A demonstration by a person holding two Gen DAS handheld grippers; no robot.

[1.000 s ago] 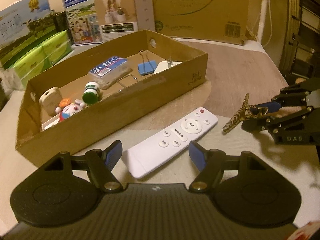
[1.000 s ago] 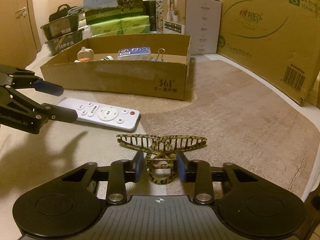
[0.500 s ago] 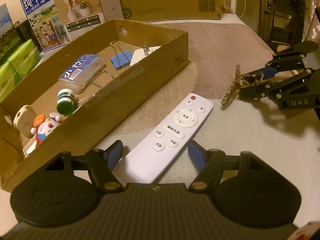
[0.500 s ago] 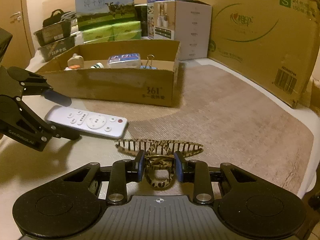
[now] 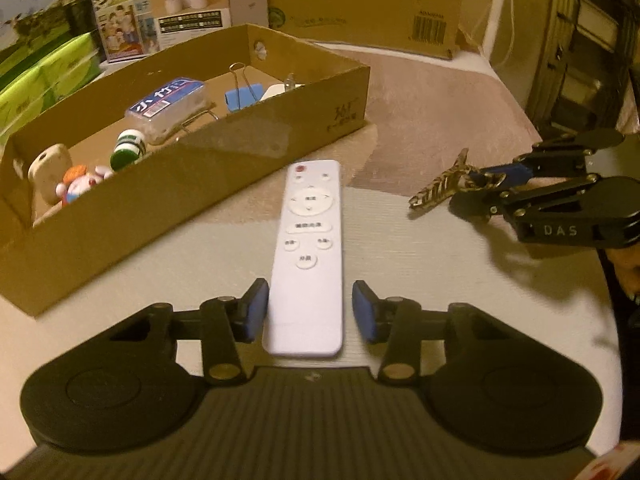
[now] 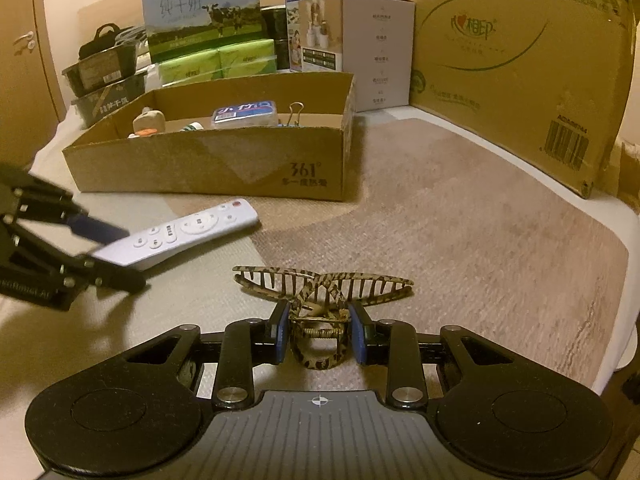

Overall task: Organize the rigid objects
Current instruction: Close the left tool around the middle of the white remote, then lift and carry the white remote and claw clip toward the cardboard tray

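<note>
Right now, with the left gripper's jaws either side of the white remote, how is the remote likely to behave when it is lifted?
The white remote looks like a stiff, flat plastic slab, so it probably won't bend. Its smooth sides may slip against the pads. The left gripper, whose jaws have just been closing, straddles only the near end; the right-hand pad shows a gap. Held there, the long far end may droop.

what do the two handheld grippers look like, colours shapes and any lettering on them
Both are matte black linkage grippers with two fingers tipped in blue pads and brass-coloured pivot pins. The left gripper has a ribbed grey body with round black discs either side. The right gripper matches; from the left wrist view its side reads DAS. No cables show.
</note>
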